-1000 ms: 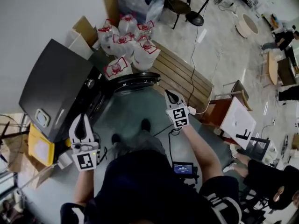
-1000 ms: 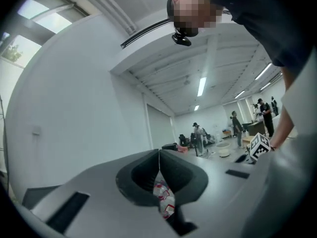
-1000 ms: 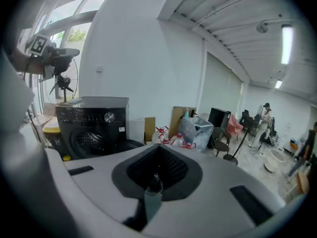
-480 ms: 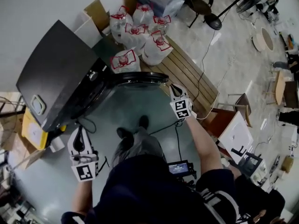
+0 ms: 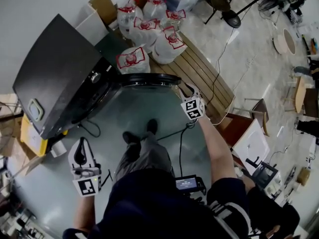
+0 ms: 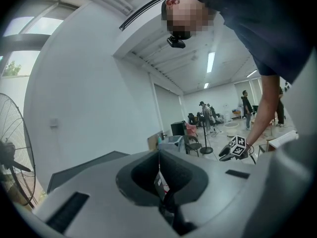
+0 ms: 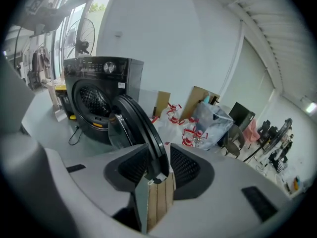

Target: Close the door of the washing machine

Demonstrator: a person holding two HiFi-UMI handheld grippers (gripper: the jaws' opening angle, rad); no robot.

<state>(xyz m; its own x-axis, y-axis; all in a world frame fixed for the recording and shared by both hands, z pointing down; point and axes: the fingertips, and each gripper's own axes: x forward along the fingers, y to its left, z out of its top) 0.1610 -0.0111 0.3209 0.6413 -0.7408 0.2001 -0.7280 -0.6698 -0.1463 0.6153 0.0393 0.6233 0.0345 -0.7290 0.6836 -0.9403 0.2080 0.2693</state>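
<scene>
The black washing machine (image 5: 60, 78) stands at the left with its round door (image 5: 149, 79) swung out toward the right. My right gripper (image 5: 187, 89) is at the door's outer end. In the right gripper view the door's rim (image 7: 141, 128) runs between the fingers of my right gripper (image 7: 157, 170). Its jaws are opening, and I see no pad pressing on the rim. The drum opening (image 7: 91, 99) shows behind the door. My left gripper (image 5: 79, 151) hangs low at the left, away from the machine, its fingers together and nothing in them.
Several water jugs (image 5: 149, 26) and cardboard boxes (image 5: 102, 6) crowd behind the door. A wooden slatted pallet (image 5: 202, 76) lies just right of it. A cable (image 5: 92, 131) trails on the floor by the machine. My feet (image 5: 139, 131) stand in front, and a yellow box (image 5: 27, 136) sits at the far left.
My right gripper has come down to the door's outer edge and its fingers have parted. My left gripper has sunk lower and away from the machine.
</scene>
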